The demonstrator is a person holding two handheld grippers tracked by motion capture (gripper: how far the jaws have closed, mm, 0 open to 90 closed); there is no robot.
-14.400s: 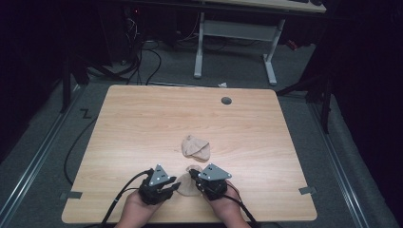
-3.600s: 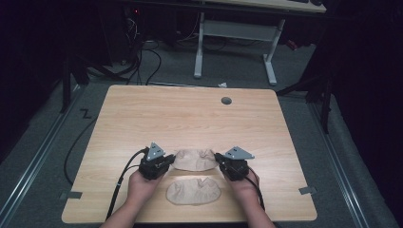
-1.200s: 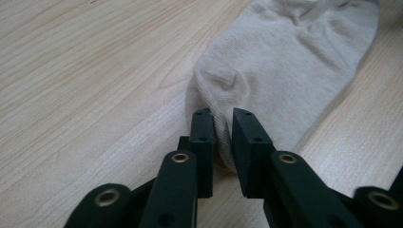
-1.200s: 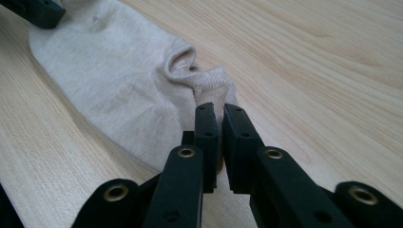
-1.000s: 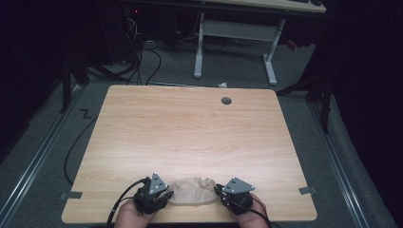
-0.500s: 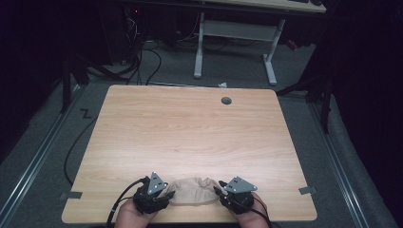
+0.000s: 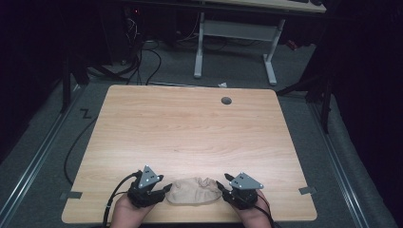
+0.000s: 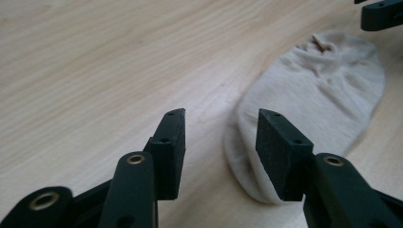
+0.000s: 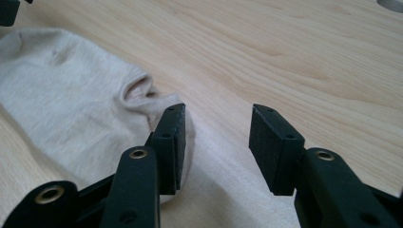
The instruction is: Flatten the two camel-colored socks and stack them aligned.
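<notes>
Surroundings: wooden bench (image 7: 190,128) with a round grommet hole (image 7: 226,100) near its far edge; tape strips at the near corners; white desk frame (image 7: 233,38) on the floor beyond.
Sock (image 7: 194,191): beige, flat, slightly wrinkled, at the bench's near edge between the two tools.
Axis: long axis runs left to right.
Left tool (image 8: 219,137): jaws apart, nothing held, just beside one sock end.
Right tool (image 9: 216,137): jaws apart, empty, over the cuff end.

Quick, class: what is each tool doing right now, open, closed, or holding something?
Left tool: open, holding nothing, at one end of the beige sock.
Right tool: open, holding nothing, at the sock's other end.
</notes>
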